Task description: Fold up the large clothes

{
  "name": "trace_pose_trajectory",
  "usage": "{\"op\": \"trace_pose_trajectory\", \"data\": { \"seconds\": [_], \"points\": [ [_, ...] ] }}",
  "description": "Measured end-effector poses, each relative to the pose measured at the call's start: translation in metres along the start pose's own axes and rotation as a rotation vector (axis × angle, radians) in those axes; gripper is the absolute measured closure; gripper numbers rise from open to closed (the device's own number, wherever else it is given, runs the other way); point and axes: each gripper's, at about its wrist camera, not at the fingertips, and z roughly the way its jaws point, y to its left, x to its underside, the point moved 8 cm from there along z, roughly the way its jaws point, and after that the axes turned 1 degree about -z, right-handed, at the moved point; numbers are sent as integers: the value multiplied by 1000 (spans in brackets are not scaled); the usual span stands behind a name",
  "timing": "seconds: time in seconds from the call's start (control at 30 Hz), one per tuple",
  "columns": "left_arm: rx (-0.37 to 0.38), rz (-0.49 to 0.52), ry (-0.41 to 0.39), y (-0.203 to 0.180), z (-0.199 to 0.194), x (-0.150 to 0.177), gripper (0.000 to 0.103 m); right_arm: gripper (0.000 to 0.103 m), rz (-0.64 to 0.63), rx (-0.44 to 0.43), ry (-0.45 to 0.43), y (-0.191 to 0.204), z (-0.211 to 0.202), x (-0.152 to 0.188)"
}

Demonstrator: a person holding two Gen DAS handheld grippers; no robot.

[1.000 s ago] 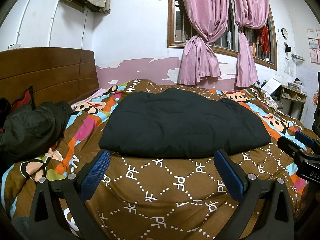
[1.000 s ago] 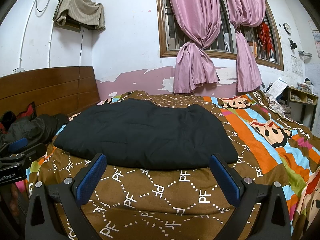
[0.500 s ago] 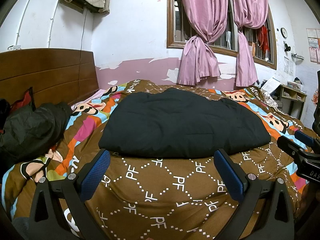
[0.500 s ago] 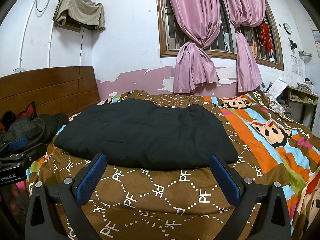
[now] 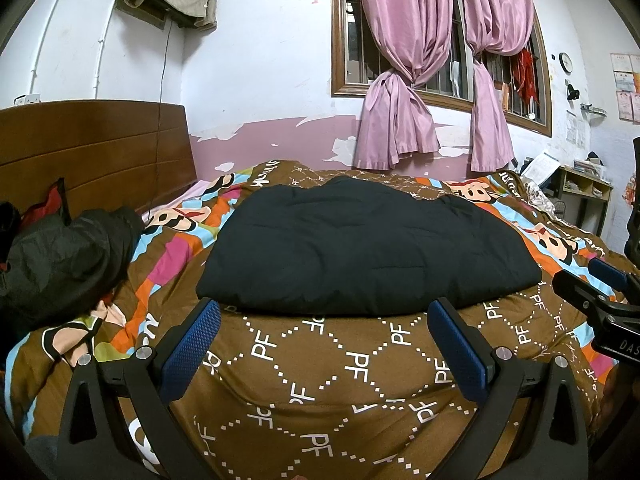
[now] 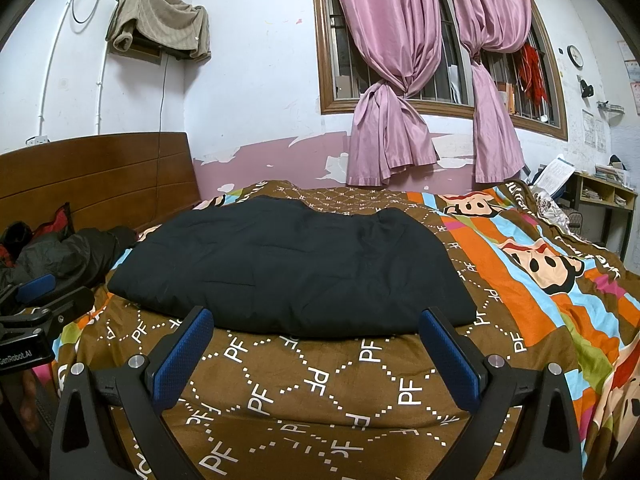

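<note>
Bed [image 5: 320, 360] under brown patterned quilt; puffy, quilted black garment [image 5: 360, 248] folded into a flat rectangle at centre. Left tool [image 5: 324, 320] and right tool [image 6: 316, 326] both gape, empty, near its edge.

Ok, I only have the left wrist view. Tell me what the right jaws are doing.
Observer: The right gripper is wide open, empty, just short of the near edge of the black garment.
Operator: Give me the garment's right corner.
Observer: It lies flat on the brown quilt, past the right-hand jaw.
Operator: Now the left gripper.
Observer: Side-on at that view's left edge, near the garment's left corner, labelled GenRobot.AI.
</note>
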Motion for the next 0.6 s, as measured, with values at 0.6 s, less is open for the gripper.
{"op": "trace_pose_trajectory", "data": {
  "seconds": [0.6],
  "points": [
    [1,3,0,0,0,0,2,0,0,0,1,0,0,-1]
  ]
}}
